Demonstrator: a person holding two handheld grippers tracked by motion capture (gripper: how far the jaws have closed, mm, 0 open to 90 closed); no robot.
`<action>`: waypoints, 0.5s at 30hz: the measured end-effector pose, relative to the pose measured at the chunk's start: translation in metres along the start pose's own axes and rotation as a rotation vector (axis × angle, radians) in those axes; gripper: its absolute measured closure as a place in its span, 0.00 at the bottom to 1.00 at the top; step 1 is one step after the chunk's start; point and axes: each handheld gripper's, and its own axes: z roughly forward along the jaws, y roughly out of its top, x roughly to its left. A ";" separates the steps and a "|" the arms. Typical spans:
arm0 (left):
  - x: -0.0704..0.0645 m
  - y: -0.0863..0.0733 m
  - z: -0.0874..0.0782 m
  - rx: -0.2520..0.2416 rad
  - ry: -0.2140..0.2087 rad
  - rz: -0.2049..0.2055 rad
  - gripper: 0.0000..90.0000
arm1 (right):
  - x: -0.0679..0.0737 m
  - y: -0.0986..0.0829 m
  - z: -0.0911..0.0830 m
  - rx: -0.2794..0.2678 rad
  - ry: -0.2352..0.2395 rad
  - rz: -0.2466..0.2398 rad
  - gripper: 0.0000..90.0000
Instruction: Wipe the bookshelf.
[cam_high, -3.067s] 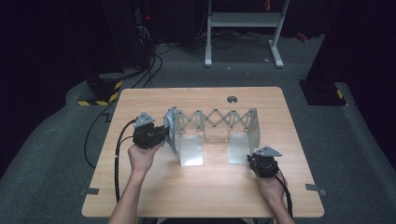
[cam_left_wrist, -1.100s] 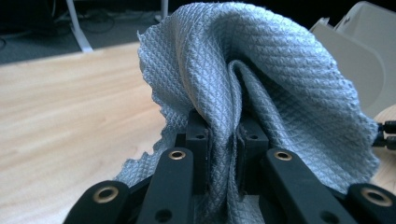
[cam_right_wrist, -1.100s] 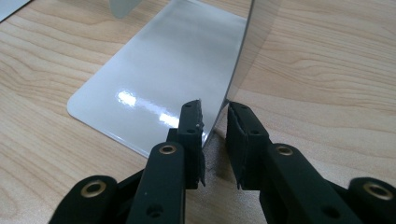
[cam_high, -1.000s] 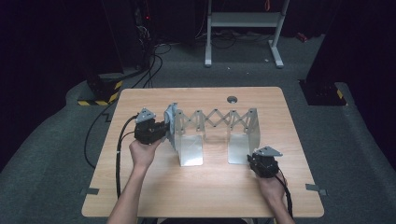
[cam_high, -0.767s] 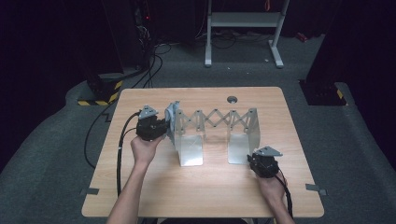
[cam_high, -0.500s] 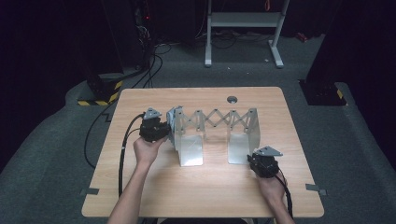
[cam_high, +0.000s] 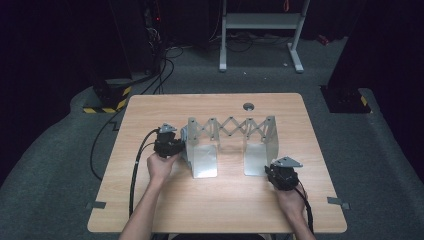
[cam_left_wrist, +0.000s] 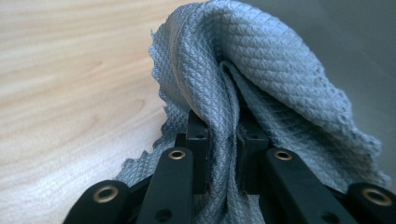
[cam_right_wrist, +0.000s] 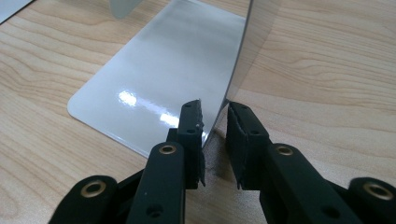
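Observation:
A metal expanding rack (cam_high: 230, 127) with a scissor lattice and two upright end plates stands mid-table. My left gripper (cam_high: 180, 145) is at the outer face of the rack's left plate, shut on a grey waffle-weave cloth (cam_left_wrist: 271, 70). The cloth bunches over the jaws of my left gripper (cam_left_wrist: 223, 126) and lies against the grey plate beyond. My right gripper (cam_high: 272, 167) sits at the rack's right plate. In the right gripper view the jaws of my right gripper (cam_right_wrist: 215, 112) close on the front edge of the upright right plate (cam_right_wrist: 243, 46), whose shiny base (cam_right_wrist: 159, 79) lies flat on the wood.
The wooden table (cam_high: 150, 115) has a round cable hole (cam_high: 248, 106) near its far edge. A black cable (cam_high: 135, 170) trails from the left gripper over the near-left side. A white metal stand (cam_high: 260, 25) is on the floor behind the table.
My left gripper with the cloth has shifted to the right, closer against the rack's left plate. The right gripper and the rack have stayed put.

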 end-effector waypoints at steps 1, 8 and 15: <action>0.001 -0.002 0.004 0.016 0.004 0.002 0.87 | 0.000 0.000 0.000 0.000 0.000 0.000 0.85; 0.004 -0.011 0.020 0.068 0.012 -0.013 0.87 | 0.000 0.000 0.000 0.000 0.000 0.000 0.85; 0.009 -0.014 0.027 0.080 0.006 -0.049 0.87 | 0.000 0.000 0.000 0.000 0.002 0.003 0.85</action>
